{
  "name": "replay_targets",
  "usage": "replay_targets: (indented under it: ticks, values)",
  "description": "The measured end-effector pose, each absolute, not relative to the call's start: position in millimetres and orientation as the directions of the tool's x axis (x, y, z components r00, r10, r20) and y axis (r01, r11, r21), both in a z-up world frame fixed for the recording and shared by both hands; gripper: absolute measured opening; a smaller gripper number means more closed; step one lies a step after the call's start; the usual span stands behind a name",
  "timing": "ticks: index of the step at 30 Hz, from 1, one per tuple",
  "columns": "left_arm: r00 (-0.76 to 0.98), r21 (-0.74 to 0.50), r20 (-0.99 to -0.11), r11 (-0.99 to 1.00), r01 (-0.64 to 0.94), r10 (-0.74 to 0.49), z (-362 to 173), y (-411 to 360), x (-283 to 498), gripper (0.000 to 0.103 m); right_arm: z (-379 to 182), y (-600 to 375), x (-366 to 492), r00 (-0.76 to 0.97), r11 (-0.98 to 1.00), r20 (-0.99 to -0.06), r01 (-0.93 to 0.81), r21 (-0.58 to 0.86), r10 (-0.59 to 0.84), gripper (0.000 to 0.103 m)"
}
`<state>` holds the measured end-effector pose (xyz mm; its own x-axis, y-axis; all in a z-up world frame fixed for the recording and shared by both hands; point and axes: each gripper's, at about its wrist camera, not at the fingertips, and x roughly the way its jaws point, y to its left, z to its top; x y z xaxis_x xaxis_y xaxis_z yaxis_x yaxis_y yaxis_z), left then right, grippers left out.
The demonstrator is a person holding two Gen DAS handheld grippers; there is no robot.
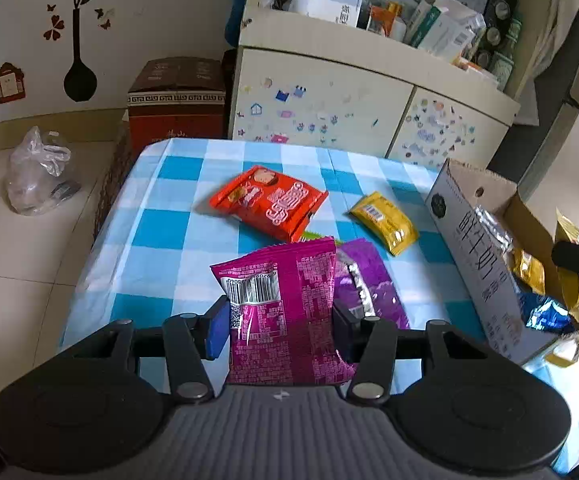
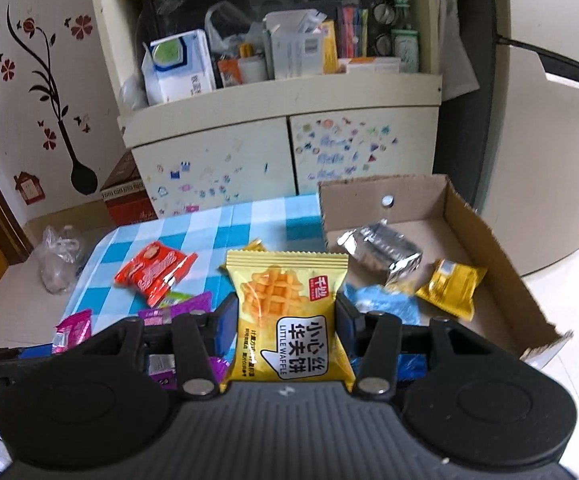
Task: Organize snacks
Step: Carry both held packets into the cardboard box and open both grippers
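Note:
My left gripper (image 1: 279,318) is shut on a magenta snack packet (image 1: 285,312) and holds it above the blue checked table (image 1: 161,232). My right gripper (image 2: 285,320) is shut on a yellow Little Waffle packet (image 2: 287,316), held beside the open cardboard box (image 2: 485,240). On the table lie an orange packet (image 1: 269,202), a small yellow packet (image 1: 383,222) and a purple packet (image 1: 369,280). The box (image 1: 469,248) holds a silver packet (image 2: 381,250), a yellow packet (image 2: 451,286) and a blue packet (image 2: 381,304).
A cream cabinet (image 1: 329,108) with stickers and a cluttered shelf stands behind the table. A red-brown carton (image 1: 175,100) and a clear plastic bag (image 1: 37,176) sit on the floor at the left. The left gripper's magenta packet shows in the right wrist view (image 2: 71,330).

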<state>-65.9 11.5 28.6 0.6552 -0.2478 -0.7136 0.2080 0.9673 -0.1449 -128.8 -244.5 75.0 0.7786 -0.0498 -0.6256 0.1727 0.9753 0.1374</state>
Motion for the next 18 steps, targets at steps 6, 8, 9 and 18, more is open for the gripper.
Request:
replay_targets:
  ticks: [6,8,9,18]
  values:
    - [0.647,-0.176,-0.717,0.965,0.194,-0.261,39,3,-64,0.057,87,-260,-130,0.792,0.982,-0.609,0.141,0.124,-0.037,0.05]
    - [0.643,-0.184,-0.719,0.964,0.192,-0.266,42,-2,-63,0.057,89,-268,-131,0.795,0.979,-0.606,0.14,0.15,-0.021,0.05]
    - [0.639,-0.192,-0.721,0.963,0.19,-0.27,43,-6,-62,0.057,90,-272,-131,0.796,0.977,-0.605,0.143,0.159,-0.018,0.05]
    - [0.619,-0.223,-0.712,0.943,0.248,-0.331,57,-59,-56,0.057,83,-306,-141,0.801,0.951,-0.592,0.243,0.193,-0.084,0.05]
